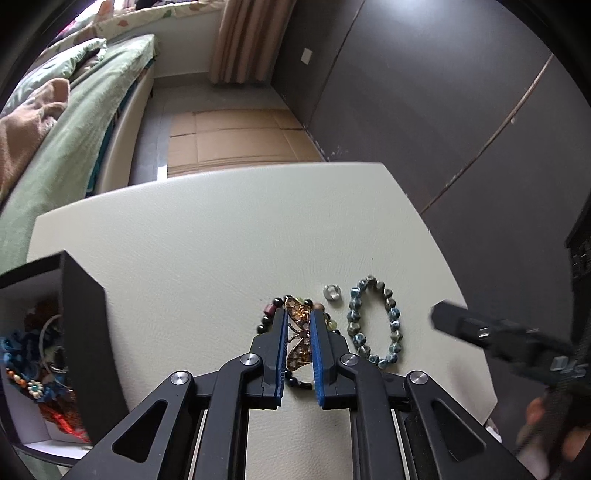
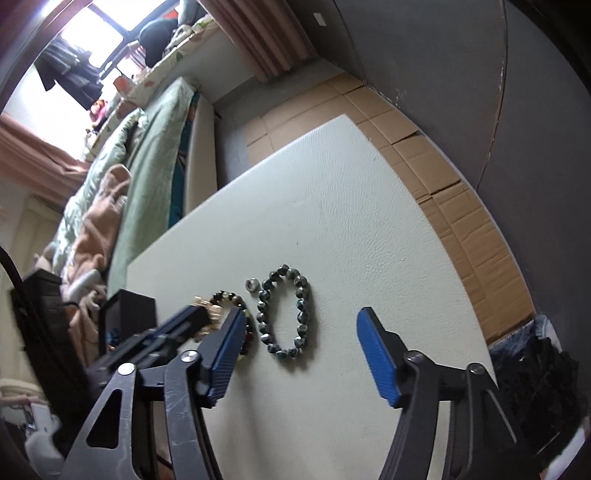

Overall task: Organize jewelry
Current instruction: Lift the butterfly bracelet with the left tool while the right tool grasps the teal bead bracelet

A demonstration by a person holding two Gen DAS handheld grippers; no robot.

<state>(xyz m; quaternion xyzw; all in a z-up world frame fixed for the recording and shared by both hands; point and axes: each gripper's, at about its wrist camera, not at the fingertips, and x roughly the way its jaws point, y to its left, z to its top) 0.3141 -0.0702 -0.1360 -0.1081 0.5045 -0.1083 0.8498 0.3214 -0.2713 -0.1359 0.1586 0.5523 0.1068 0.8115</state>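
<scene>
gold butterfly piece [image 1: 298, 334] is clamped between the narrowed left gripper [image 1: 298, 321] fingers, over a dark bead bracelet [image 1: 266, 321] on the table [image 1: 207, 251]. left to sort: blue-green bracelet [image 1: 373, 322] at 3 o'clock, ring [image 1: 331, 292] at 1. box [image 1: 85, 332] at 9 is part-filled. right gripper [image 2: 301, 334] is wide, holding nothing.

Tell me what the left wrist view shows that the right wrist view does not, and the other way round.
Only the left wrist view shows the inside of the black box, with tangled jewelry in it, and how the left claw is shut on the gold brooch. Only the right wrist view shows the window and the open right claw from behind. Both show the table, the blue bracelet, the small ring, the dark bracelet under the brooch, the bed and the cardboard on the floor.
</scene>
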